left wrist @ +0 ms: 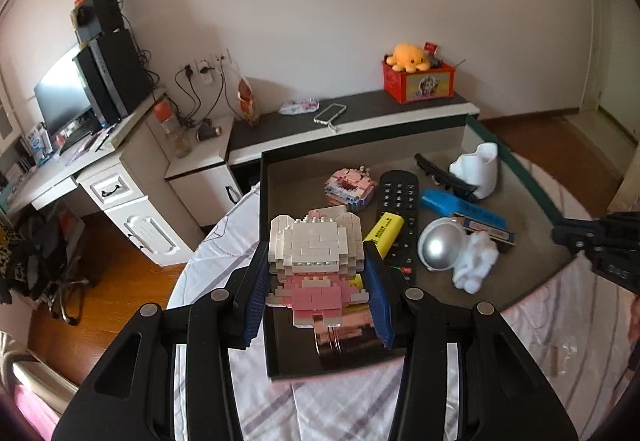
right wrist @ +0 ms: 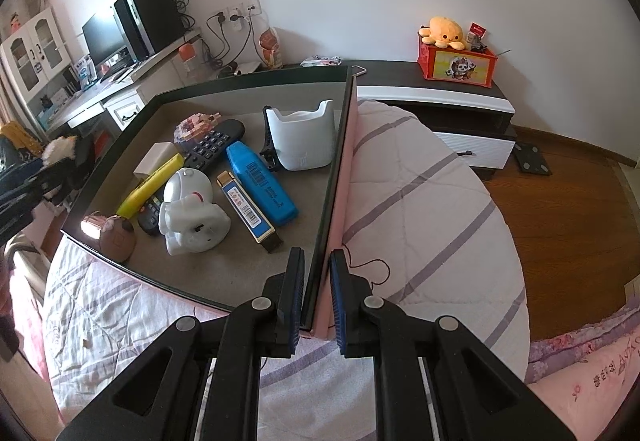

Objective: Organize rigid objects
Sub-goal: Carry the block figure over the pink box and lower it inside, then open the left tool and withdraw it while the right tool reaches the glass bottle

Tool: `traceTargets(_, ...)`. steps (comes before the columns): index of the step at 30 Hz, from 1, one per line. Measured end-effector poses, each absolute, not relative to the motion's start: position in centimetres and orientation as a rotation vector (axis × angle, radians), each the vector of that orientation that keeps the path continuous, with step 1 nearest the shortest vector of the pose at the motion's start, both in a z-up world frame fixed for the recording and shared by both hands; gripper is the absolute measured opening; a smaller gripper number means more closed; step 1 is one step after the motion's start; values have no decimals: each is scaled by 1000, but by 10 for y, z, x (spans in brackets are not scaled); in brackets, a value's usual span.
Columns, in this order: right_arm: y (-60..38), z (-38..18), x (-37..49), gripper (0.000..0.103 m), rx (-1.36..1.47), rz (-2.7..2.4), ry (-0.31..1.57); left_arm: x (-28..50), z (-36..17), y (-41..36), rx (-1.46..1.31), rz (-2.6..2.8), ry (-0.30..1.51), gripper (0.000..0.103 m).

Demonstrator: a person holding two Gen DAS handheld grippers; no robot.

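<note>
My left gripper (left wrist: 316, 253) is shut on a white and pink brick-built figure (left wrist: 316, 237), held up over the near left corner of the dark, pink-sided box (left wrist: 265, 201). In the box lie a black remote (left wrist: 396, 209), a yellow highlighter (left wrist: 385, 231), a blue marker (left wrist: 460, 205), a white astronaut figure (left wrist: 444, 249), a white holder (left wrist: 478, 169) and another pink brick model (left wrist: 352, 185). My right gripper (right wrist: 318, 281) is shut on the box's right wall (right wrist: 340, 145) near its front corner. The right gripper's fingers also show at the right edge of the left wrist view (left wrist: 592, 241).
The box rests on a quilted bed cover (right wrist: 420, 201) with purple stripes. Behind it runs a low dark-topped cabinet (left wrist: 360, 113) with a red box and orange plush (left wrist: 412, 59) and a phone (left wrist: 330, 112). A desk with a monitor (left wrist: 64, 97) stands at left; wooden floor lies around.
</note>
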State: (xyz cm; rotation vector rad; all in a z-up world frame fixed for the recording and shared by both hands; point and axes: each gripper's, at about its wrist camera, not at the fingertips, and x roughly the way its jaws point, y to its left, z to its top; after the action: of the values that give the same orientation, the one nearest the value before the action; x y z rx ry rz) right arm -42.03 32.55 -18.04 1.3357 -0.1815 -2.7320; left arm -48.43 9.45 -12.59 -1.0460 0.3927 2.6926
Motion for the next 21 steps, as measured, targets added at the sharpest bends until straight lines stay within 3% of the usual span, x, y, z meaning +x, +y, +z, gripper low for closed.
traceTargets(7,325,-180,-421,13,1333,-2729,-171,-502,-146,107,-1106,2624,348,44)
traceTargets(16,325,-180,-422,13,1337,-2728,-168,-498,-159,129,-1137,2562,425,46)
traceTargets(21,323,-180,-421,13,1337,-2739,-166,-489,-149,113,-1105,2606,396,62)
